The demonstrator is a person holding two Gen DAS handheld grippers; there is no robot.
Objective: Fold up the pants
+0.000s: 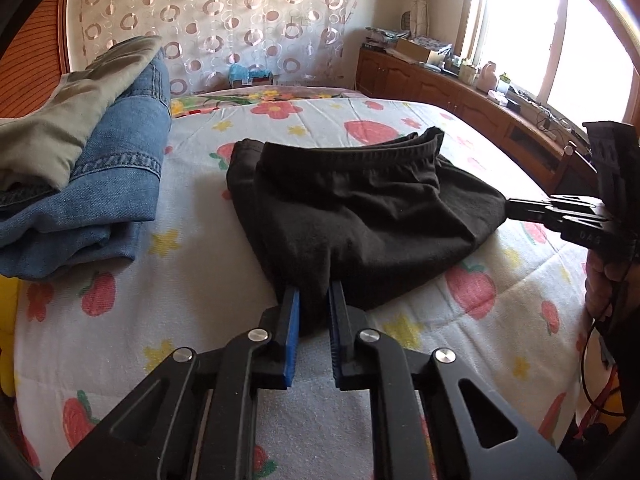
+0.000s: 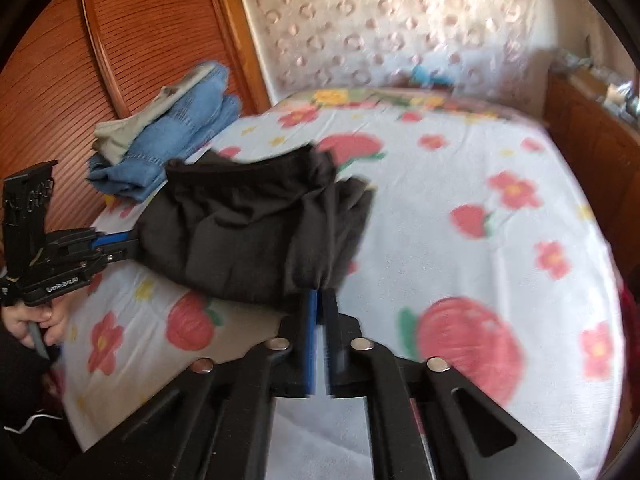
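Note:
Black pants (image 1: 360, 208) lie bunched on the flowered bed cover (image 1: 192, 280), elastic waistband toward the far side. My left gripper (image 1: 315, 294) is shut on the near edge of the cloth, which fills the narrow gap between its blue pads. At the right of the left wrist view, my right gripper (image 1: 514, 206) pinches the pants' right corner. In the blurred right wrist view the right gripper (image 2: 320, 296) is shut on the near corner of the black pants (image 2: 248, 232), and the left gripper (image 2: 130, 244) holds their left end just above the bed.
A stack of folded blue jeans (image 1: 112, 168) with a khaki garment (image 1: 60, 120) on top sits at the bed's left. Wooden cabinets (image 1: 440, 84) cluttered with boxes run under the window on the right. A wooden headboard (image 2: 140, 40) stands behind the stack.

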